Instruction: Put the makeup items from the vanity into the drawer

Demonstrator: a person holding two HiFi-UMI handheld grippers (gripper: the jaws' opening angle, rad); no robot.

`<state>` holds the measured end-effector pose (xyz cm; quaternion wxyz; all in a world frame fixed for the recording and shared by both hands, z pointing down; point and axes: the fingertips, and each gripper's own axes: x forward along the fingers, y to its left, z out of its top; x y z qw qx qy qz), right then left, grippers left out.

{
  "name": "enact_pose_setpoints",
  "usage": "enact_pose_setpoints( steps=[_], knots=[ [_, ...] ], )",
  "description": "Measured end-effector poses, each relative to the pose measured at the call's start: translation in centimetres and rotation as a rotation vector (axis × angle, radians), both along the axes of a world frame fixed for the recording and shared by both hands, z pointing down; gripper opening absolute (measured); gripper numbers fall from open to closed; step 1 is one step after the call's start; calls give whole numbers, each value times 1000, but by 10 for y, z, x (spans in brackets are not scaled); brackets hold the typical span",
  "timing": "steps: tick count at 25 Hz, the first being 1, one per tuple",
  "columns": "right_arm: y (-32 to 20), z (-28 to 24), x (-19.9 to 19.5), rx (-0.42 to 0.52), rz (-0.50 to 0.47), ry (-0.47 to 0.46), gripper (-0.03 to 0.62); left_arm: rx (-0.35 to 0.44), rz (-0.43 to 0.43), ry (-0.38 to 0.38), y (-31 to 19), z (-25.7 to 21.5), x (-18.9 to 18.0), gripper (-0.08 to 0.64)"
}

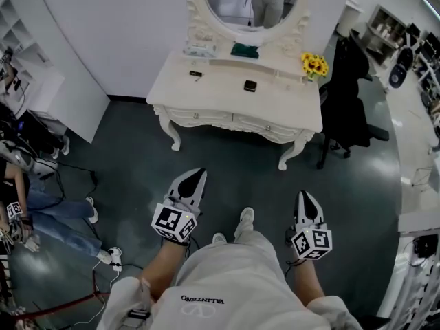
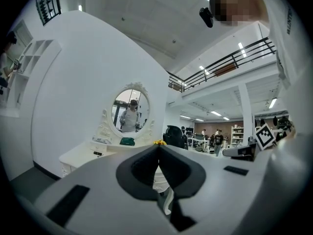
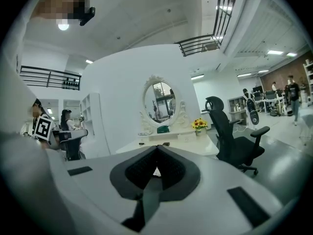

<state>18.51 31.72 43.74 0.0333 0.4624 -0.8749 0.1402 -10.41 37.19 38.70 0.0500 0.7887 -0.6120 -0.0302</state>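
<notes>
A white vanity (image 1: 227, 91) with an oval mirror (image 1: 251, 2) stands ahead of me across the dark floor. On its top lie a small black compact (image 1: 250, 85), a short dark stick (image 1: 196, 73) near the left, a green pouch (image 1: 245, 49) and a pale box (image 1: 200, 49) on the raised shelf. Its two front drawers (image 1: 234, 122) are closed. My left gripper (image 1: 196, 177) and right gripper (image 1: 305, 199) hang well short of the vanity, both shut and holding nothing. The vanity (image 2: 80, 155) also shows far off in the left gripper view and the vanity (image 3: 166, 141) in the right gripper view.
Yellow sunflowers (image 1: 314, 64) sit at the vanity's right end. A black office chair (image 1: 350, 95) stands right of it. People sit at the left (image 1: 41, 205) with cables on the floor. White shelving (image 1: 20, 33) lines the left wall.
</notes>
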Motion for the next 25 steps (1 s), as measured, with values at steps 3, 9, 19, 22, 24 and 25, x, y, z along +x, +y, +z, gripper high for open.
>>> enact_pose_setpoints(
  steps=[3, 9, 19, 22, 24, 25],
  knots=[
    [-26, 2, -5, -5, -24, -2, 9, 1, -6, -8, -23, -3, 2, 0],
    [-86, 0, -15, -1, -76, -15, 9, -17, -48, -16, -78, 1, -5, 0],
    [-174, 3, -13, 12, -164, -8, 9, -26, -71, -18, -167, 4, 18, 1],
    [-185, 6, -15, -1, -175, -13, 9, -40, -59, -15, -182, 8, 28, 2],
    [-191, 9, -17, -8, -180, -10, 9, -47, -46, -13, -193, 10, 32, 0],
    [-194, 10, -18, -13, -180, -9, 9, -50, -40, -10, -199, 11, 34, 0]
  ],
)
